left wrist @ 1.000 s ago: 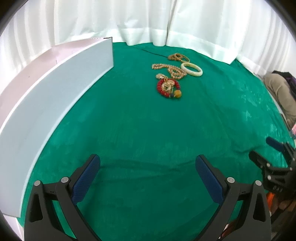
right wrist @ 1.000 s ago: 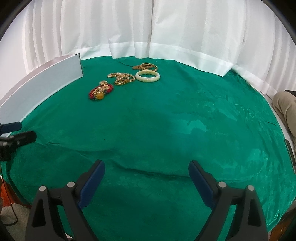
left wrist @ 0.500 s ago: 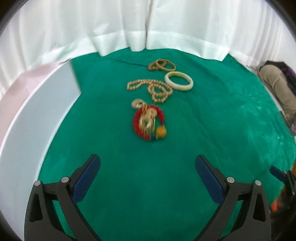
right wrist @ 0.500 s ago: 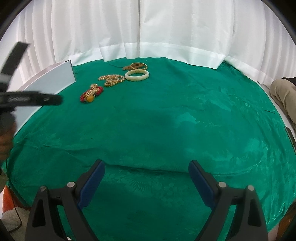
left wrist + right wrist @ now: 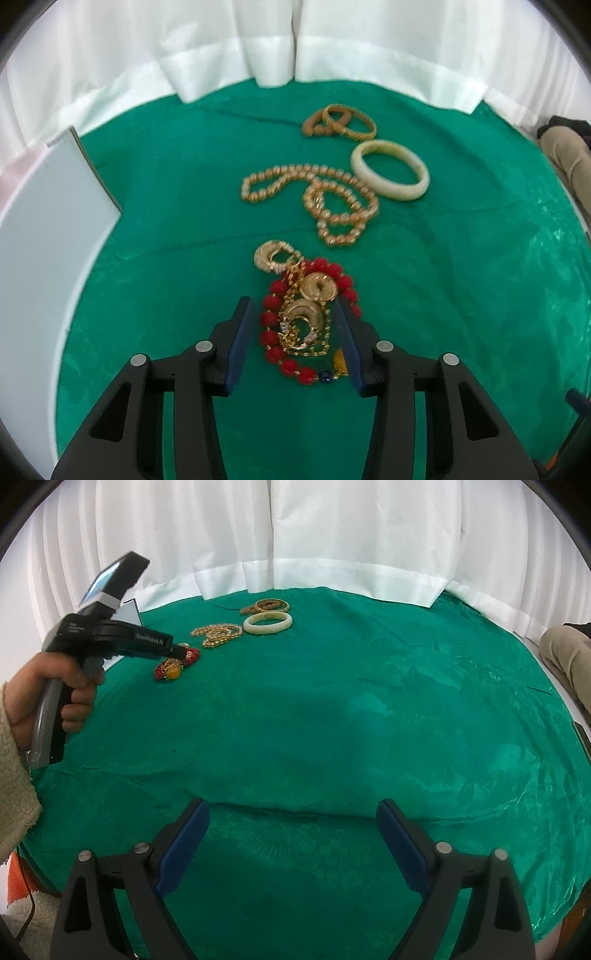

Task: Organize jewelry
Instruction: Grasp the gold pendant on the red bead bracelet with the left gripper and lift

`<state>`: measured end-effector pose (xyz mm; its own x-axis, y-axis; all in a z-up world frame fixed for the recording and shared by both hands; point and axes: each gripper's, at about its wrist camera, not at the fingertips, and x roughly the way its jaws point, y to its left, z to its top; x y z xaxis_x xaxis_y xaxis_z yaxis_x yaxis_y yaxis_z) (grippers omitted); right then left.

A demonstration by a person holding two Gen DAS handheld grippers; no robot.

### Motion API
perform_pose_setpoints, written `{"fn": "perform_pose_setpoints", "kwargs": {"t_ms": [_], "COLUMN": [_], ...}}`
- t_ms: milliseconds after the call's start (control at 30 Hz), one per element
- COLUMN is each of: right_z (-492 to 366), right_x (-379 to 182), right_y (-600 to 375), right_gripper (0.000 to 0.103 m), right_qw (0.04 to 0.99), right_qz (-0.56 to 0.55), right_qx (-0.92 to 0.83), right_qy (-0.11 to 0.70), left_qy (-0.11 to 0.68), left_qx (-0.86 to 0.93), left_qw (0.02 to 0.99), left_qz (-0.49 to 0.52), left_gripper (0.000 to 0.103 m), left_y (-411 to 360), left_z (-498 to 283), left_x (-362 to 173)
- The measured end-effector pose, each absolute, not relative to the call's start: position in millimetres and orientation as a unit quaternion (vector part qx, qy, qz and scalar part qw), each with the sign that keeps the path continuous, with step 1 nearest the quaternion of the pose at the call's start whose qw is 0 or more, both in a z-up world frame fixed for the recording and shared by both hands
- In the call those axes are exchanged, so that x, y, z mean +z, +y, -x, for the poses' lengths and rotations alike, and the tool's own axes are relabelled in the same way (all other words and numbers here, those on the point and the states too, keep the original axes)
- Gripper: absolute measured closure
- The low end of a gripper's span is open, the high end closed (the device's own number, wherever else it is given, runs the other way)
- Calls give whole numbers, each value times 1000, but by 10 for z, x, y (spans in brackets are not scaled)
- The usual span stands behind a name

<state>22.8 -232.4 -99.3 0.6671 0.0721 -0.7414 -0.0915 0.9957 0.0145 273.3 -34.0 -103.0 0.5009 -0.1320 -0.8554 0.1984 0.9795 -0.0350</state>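
Observation:
A red bead bracelet [image 5: 271, 319] tangled with gold earrings [image 5: 317, 288] lies on the green cloth [image 5: 461, 295]. My left gripper [image 5: 293, 306] is low over it, its jaws partly closed, one on each side of the pile with a gap left. Beyond lie a gold bead necklace [image 5: 325, 195], a white bangle [image 5: 389, 170] and gold bangles [image 5: 340, 122]. My right gripper [image 5: 293, 812] is open and empty near the front edge. The right wrist view shows the left gripper's body [image 5: 122, 638] over the red bracelet [image 5: 175, 664].
A white box [image 5: 44, 229] stands at the left edge of the table. White curtains [image 5: 295, 535] hang behind. A person's beige-trousered leg [image 5: 569, 158] is at the far right.
My left gripper has moved forward and down to the red bracelet pile, and its jaws have narrowed around it. The right gripper has stayed about where it was.

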Motion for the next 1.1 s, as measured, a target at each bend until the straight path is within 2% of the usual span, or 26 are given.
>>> {"fn": "perform_pose_setpoints", "kwargs": {"t_ms": [100, 133, 167, 233, 433, 467, 733, 1100], "right_z": [-251, -258, -263, -295, -266, -255, -244, -176], "right_x": [-1005, -1005, -1006, -1010, -990, -982, -947, -877], "right_y": [-2343, -2349, -2353, -2353, -2359, -2368, -2379, -2276], "right_gripper": [10, 10, 10, 10, 10, 10, 10, 10], "right_qw": [912, 912, 912, 912, 913, 914, 916, 918], "right_qz": [9, 8, 8, 7, 8, 8, 3, 22], "right_qx": [41, 39, 38, 37, 33, 32, 29, 34], "right_qy": [408, 408, 407, 409, 406, 405, 399, 394], "left_qy": [476, 476, 478, 478, 468, 463, 425, 470], "left_qx": [-97, -100, -107, -109, -126, -130, -134, -88], "left_qw": [872, 872, 870, 870, 875, 876, 891, 871], "left_qz": [-55, -56, -53, -57, 12, 29, 84, 113], "left_gripper": [55, 61, 71, 84, 86, 92, 92, 92], "left_y": [-398, -396, -399, -410, -157, -83, 392, 869], "left_z": [-2722, -2731, -2745, -2767, -2616, -2568, -2089, -1690], "left_x": [-1045, -1046, -1044, -1039, -782, -688, -119, -605]}}
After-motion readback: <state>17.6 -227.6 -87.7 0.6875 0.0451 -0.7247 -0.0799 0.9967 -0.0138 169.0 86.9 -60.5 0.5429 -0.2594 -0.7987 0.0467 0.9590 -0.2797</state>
